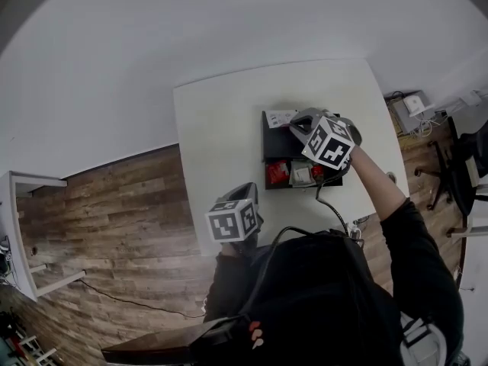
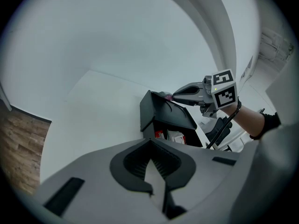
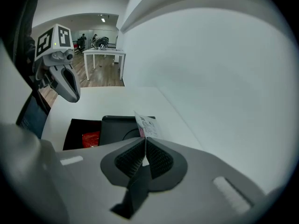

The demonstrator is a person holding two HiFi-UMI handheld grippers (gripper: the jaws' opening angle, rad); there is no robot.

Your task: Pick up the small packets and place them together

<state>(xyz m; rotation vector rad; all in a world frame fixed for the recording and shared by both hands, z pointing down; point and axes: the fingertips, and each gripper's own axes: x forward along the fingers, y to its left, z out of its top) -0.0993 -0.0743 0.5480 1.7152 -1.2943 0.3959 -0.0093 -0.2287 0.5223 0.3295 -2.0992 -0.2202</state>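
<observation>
A black divided tray (image 1: 273, 145) stands on the white table (image 1: 221, 128). Its near compartments hold a red packet (image 1: 277, 174) and a pale packet (image 1: 303, 175). My right gripper (image 1: 294, 126) hangs over the tray's far end, shut on a small white packet with pink print (image 3: 145, 125); the same packet (image 1: 280, 117) shows beside its tips from above. In the left gripper view the right gripper (image 2: 174, 96) holds that packet (image 2: 166, 95) above the tray (image 2: 161, 113). My left gripper (image 1: 245, 191) stays near the table's front edge, short of the tray, its jaws (image 2: 150, 146) shut with nothing between them.
A black cable (image 1: 332, 208) runs off the table's front right. Wooden floor (image 1: 114, 219) lies left of the table, and a chair (image 1: 457, 174) and a box of clutter (image 1: 415, 109) stand at the right. A white wall (image 3: 210, 55) rises behind the table.
</observation>
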